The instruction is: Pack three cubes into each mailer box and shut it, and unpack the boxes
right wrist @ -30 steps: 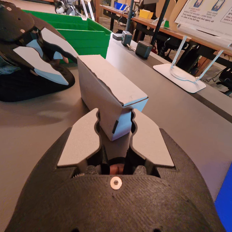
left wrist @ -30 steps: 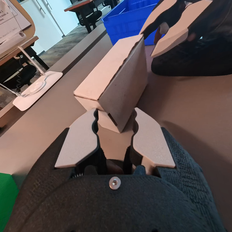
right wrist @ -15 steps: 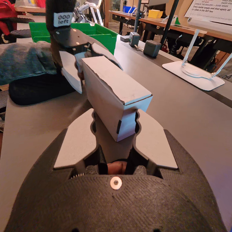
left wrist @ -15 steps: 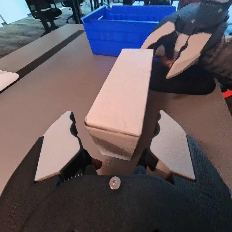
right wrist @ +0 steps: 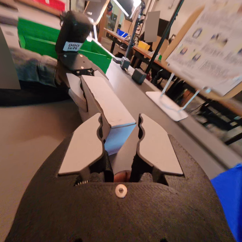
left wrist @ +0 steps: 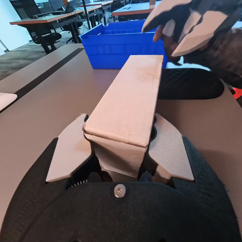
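Worktop (left wrist: 45,99) is plain brown, office desks (left wrist: 43,19) beyond. My left tongs (left wrist: 118,132) clamp the closed mailer box (left wrist: 128,99); right tongs (right wrist: 119,129) gape around its other end. Blue bin (left wrist: 117,49) at twelve o'clock, green bin (right wrist: 39,38) at ten.

On the tabletop (left wrist: 52,91) we found the mailer box (left wrist: 125,104) lengthwise between our two claws: the left claw (left wrist: 119,129) at its near end, the right claw (left wrist: 183,32) above its far end, a bin (left wrist: 117,52) behind.
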